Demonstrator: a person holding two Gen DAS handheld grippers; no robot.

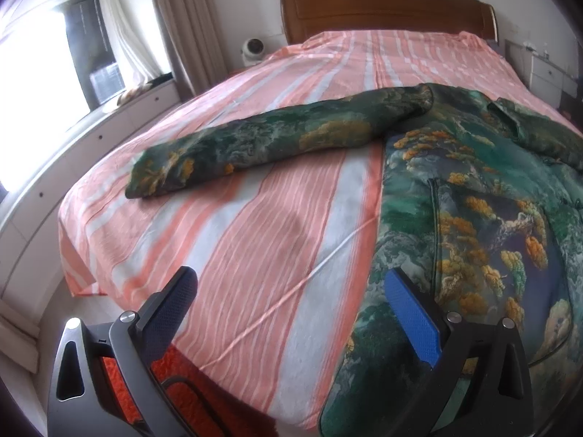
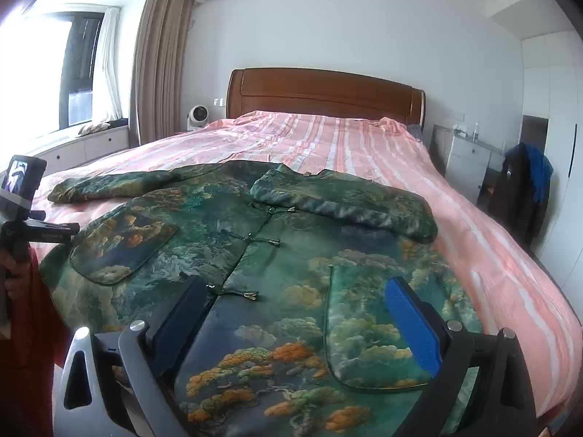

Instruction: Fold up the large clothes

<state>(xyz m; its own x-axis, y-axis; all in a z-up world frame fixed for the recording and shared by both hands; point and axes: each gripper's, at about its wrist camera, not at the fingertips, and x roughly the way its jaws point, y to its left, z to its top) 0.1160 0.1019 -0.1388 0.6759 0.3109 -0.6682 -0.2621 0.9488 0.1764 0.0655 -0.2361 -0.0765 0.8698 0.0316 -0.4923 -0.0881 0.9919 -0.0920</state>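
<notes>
A big green jacket [image 2: 277, 255] with orange trees on it lies flat on the pink striped bed [image 2: 364, 142]. One sleeve [image 1: 255, 145] sticks out to the side. The other sleeve [image 2: 342, 200] is folded across the chest.

The left gripper [image 1: 291, 313] hangs over the bed near the jacket's edge. Its two fingers are far apart and hold nothing. The right gripper [image 2: 295, 320] hangs over the bottom of the jacket. Its fingers are far apart too, with nothing between them but the cloth below.
</notes>
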